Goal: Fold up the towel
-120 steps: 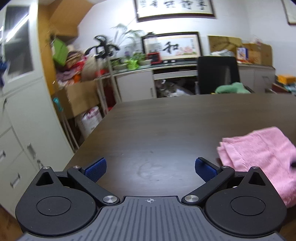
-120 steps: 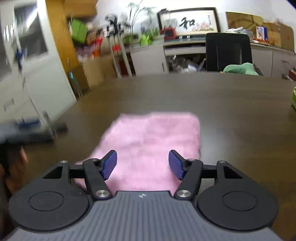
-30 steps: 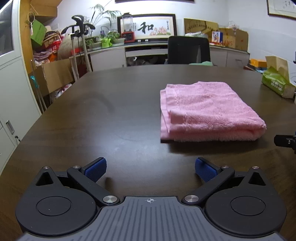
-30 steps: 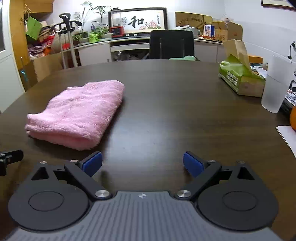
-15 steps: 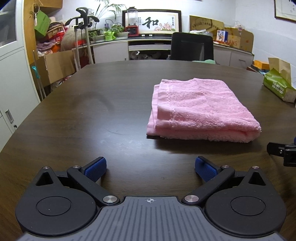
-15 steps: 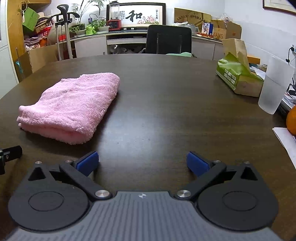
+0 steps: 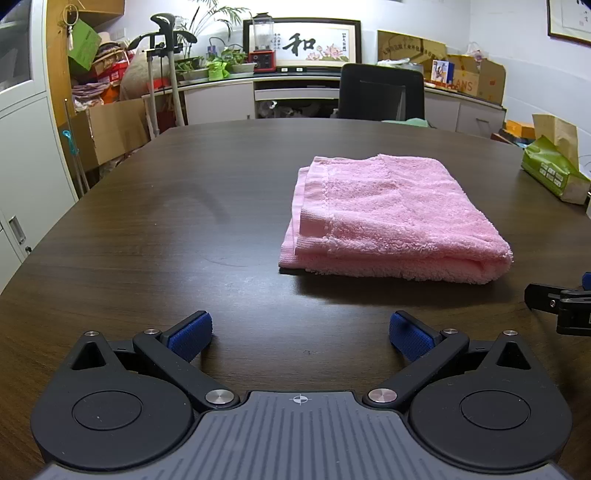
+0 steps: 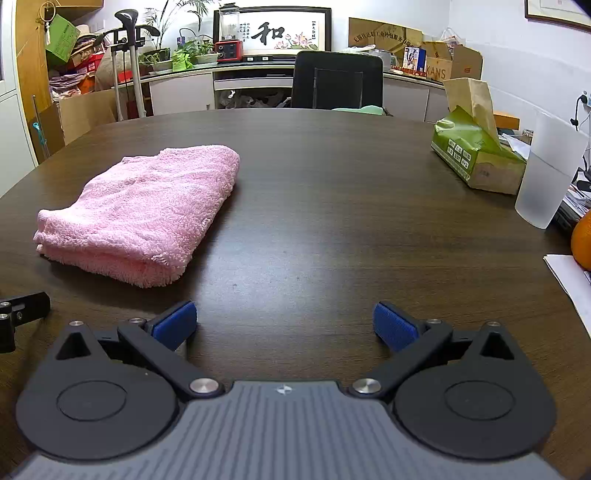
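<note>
towel (image 7: 391,218) folded on table (image 7: 184,206); claws spread.

Legible text you can log from both wrist views:

- Framed calligraphy picture (image 7: 312,45) (image 8: 283,33) on the back counter: one large brush character, 和, beside painted lotus flowers. The small column of characters at its right edge is too fine for you to read.
- Cardboard box (image 8: 451,62) (image 7: 474,79) on the right counter: printed letters "KANS" in the right wrist view, "ANS" in the left.
- Green tissue pack (image 8: 476,157): a grid of printed symbols, unreadable.
</note>
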The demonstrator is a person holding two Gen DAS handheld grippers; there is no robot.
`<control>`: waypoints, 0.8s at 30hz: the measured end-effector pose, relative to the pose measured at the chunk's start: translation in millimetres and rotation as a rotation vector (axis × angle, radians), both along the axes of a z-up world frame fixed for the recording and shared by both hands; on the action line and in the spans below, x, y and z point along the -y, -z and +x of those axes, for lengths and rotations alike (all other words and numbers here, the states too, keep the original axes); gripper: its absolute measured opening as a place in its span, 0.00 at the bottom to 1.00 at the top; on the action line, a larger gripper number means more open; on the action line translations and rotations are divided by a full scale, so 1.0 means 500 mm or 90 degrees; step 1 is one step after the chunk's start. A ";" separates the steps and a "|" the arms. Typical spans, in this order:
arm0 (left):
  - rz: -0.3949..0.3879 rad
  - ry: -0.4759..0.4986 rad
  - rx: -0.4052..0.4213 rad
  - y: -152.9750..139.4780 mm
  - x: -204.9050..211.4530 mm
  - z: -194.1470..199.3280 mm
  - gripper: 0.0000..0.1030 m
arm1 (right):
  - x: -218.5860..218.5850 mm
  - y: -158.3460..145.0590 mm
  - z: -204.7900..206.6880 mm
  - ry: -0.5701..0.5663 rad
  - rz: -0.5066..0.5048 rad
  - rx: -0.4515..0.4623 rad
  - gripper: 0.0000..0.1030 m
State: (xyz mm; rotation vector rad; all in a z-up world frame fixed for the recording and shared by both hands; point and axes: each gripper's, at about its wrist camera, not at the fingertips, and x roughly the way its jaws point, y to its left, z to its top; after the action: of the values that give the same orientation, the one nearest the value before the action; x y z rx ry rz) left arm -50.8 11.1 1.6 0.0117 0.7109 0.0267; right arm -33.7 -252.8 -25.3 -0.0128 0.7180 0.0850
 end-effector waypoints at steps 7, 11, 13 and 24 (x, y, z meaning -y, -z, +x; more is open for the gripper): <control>0.000 0.001 0.000 0.001 0.005 0.004 1.00 | -0.004 0.001 -0.003 0.002 0.001 0.000 1.00; 0.001 0.001 0.000 0.002 0.005 0.002 1.00 | 0.000 0.001 -0.002 0.002 0.001 0.000 1.00; 0.001 0.001 0.000 0.002 0.003 0.002 1.00 | -0.001 0.001 -0.002 0.002 0.002 0.000 1.00; 0.000 0.003 0.000 0.000 -0.004 0.000 1.00 | -0.002 0.000 -0.002 0.005 0.002 -0.001 1.00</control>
State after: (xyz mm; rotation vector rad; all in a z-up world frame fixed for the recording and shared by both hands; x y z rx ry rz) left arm -50.8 13.3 1.4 0.0137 0.7112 0.0225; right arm -34.5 -251.8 -25.1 -0.0075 0.7190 0.0787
